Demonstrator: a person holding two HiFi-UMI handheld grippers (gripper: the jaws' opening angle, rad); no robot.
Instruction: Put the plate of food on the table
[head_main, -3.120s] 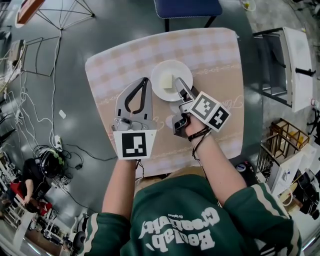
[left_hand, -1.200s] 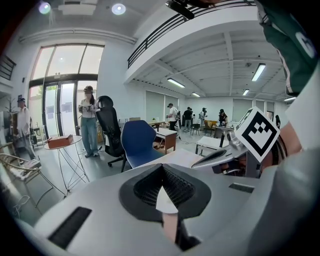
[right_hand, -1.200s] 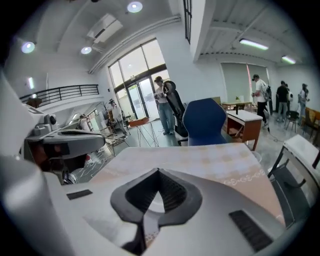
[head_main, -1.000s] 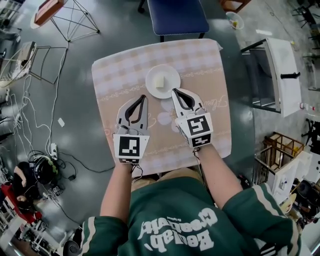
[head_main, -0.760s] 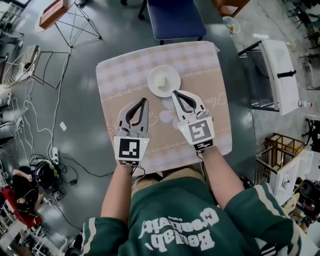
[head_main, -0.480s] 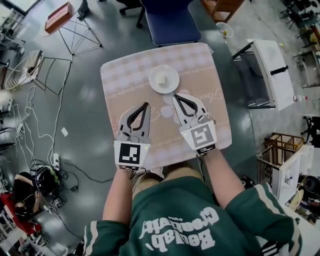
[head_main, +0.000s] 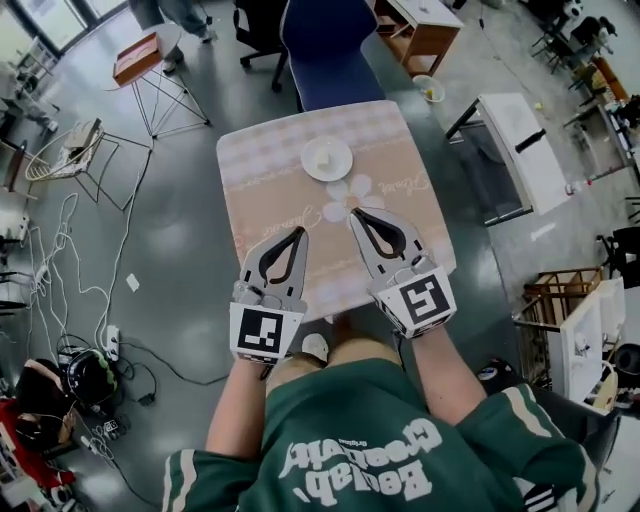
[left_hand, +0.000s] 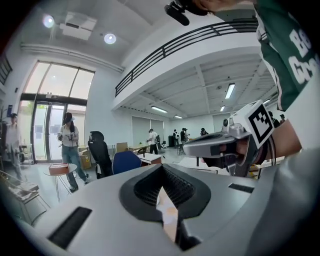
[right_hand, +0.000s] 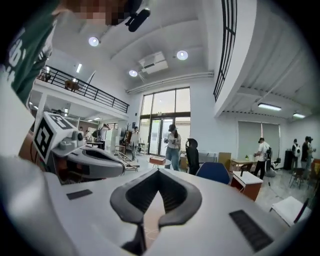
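The white plate (head_main: 326, 158) with a pale block of food on it rests on the far half of the checked tablecloth (head_main: 385, 135). Both grippers hover over the table's near edge, well short of the plate and side by side. The left gripper (head_main: 301, 230) is shut and holds nothing. So is the right gripper (head_main: 353, 212), whose jaws meet at the tips. In the left gripper view the jaws (left_hand: 161, 167) touch, and the right gripper (left_hand: 220, 146) shows beside them. The right gripper view shows its own shut jaws (right_hand: 159, 171) and the left gripper (right_hand: 87, 161); neither shows the plate.
A blue chair (head_main: 325, 50) stands behind the table. A white side table (head_main: 515, 140) is at the right and a wire-legged stool (head_main: 150, 70) at the far left. Cables (head_main: 70, 250) lie on the floor at the left. People (right_hand: 173, 145) stand across the hall.
The right gripper has left the plate's edge. Both grippers have drawn back towards the person and risen; the table and plate now look smaller and farther away.
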